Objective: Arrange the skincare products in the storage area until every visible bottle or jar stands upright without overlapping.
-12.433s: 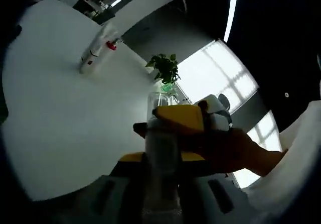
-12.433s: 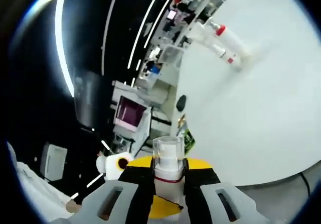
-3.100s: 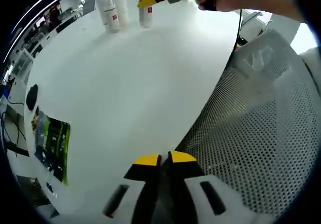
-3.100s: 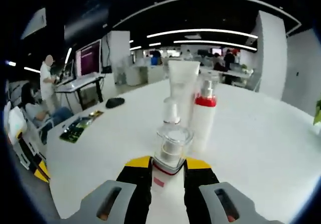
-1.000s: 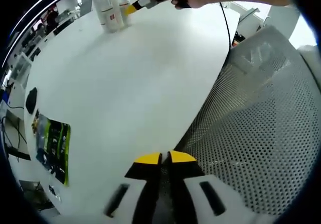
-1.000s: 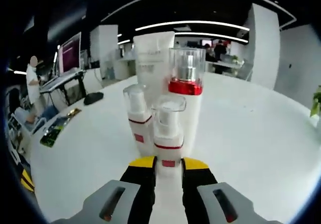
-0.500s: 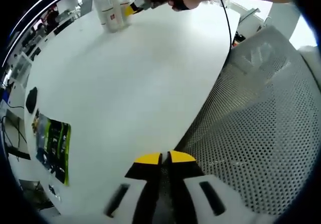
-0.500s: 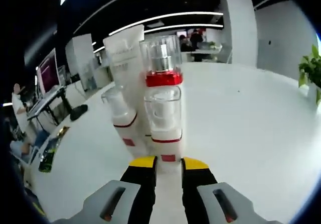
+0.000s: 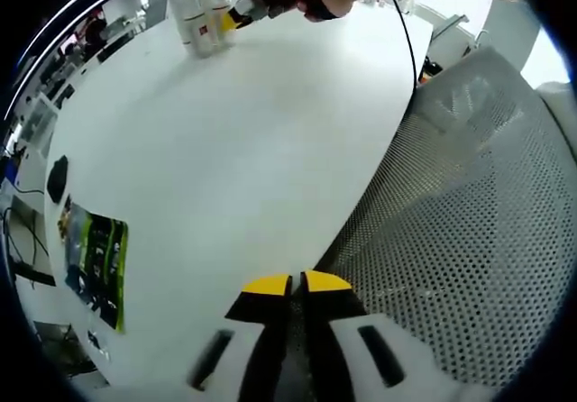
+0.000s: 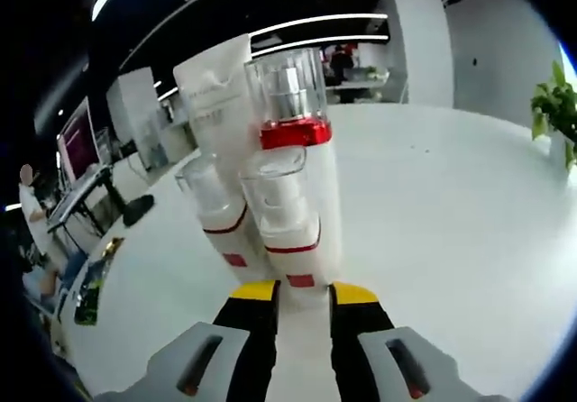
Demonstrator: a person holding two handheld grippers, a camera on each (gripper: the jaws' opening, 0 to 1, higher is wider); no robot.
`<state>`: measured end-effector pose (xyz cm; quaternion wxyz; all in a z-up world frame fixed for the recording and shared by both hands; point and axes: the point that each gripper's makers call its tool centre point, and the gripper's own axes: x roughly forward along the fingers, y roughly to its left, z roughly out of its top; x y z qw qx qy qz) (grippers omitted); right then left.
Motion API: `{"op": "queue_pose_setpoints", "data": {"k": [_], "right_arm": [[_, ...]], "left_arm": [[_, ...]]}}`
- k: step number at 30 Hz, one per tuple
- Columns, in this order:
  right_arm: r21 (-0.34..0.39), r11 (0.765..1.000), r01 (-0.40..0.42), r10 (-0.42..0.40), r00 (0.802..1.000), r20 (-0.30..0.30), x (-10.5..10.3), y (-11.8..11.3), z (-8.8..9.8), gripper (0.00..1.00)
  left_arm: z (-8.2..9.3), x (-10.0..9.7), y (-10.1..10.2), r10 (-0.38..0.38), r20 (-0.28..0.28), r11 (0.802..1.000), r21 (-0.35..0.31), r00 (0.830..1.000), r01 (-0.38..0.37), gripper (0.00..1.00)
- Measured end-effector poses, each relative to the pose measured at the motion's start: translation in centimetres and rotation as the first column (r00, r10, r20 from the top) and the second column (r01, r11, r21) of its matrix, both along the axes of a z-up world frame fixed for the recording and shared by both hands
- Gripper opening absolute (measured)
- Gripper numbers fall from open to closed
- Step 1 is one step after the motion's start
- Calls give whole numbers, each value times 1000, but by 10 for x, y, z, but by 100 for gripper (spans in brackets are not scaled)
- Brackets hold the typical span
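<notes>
Your right gripper point(image 10: 303, 296) clamps a small clear-capped bottle point(image 10: 284, 222) upright on the white table point(image 10: 469, 213), touching the red-collared pump bottle point(image 10: 297, 141) and white tube point(image 10: 216, 91) behind. Your left gripper point(image 9: 288, 287) rests closed, empty, well apart.

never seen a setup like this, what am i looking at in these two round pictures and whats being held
A person holds a hand-held gripper in each hand, and a fisheye camera rides on each. The left gripper view looks down its shut, empty left hand-held gripper over a white table and a mesh chair; far off stand the skincare bottles. The right gripper view is close up: the right hand-held gripper is shut on a small pump bottle, beside another small bottle, a tall red-collared bottle and a white tube, all upright.
</notes>
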<state>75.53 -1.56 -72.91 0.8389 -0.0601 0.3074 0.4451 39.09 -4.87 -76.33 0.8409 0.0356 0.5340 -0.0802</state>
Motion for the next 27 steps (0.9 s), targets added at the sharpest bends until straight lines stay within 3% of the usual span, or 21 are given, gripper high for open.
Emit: {"op": "queue_pose_setpoints", "data": {"k": [6, 8, 11, 12, 14, 16, 19, 22, 24, 26, 27], "right_arm": [[1, 1000, -11, 11, 1000, 16, -16, -18, 7, 40], [21, 1000, -22, 22, 1000, -8, -23, -28, 7, 43], [158, 987, 6, 6, 997, -76, -41, -40, 25, 52], [162, 987, -15, 28, 996, -80, -51, -44, 29, 60], [185, 978, -94, 108, 992, -66, -74, -53, 41, 65], [271, 957, -101, 136, 984, -116, -94, -58, 53, 70], [336, 930, -150, 200, 972, -121, -121, -70, 76, 83], [335, 921, -200, 248, 963, -107, -141, -77, 81, 91], [370, 906, -205, 273, 952, -139, -153, -82, 89, 98], [405, 899, -167, 263, 945, -194, -157, -89, 96, 98], [420, 892, -165, 266, 944, -194, -159, -92, 99, 99]], "left_arm": [[0, 0, -1, -4, -1, 1000, -1, 1000, 4, 5], [1, 0, -1, -3, 1, 1000, -1, 1000, 3, 6], [2, 2, -3, 6, 13, 1000, -17, 1000, -6, 12], [5, 5, -5, 18, 35, 999, -34, 999, -17, 15], [8, 9, -6, 28, 65, 998, -50, 997, -25, 19], [10, 10, -8, 28, 69, 998, -57, 997, -24, 15], [12, 11, -6, 33, 76, 998, -56, 997, -29, 9], [17, 17, -2, 75, 113, 994, -90, 991, -65, 9], [22, 18, 0, 109, 121, 988, -120, 987, -95, 13], [32, 24, -3, 165, 160, 967, -219, 973, -128, 16], [32, 25, 3, 203, 165, 953, -259, 965, -156, 17]]}}
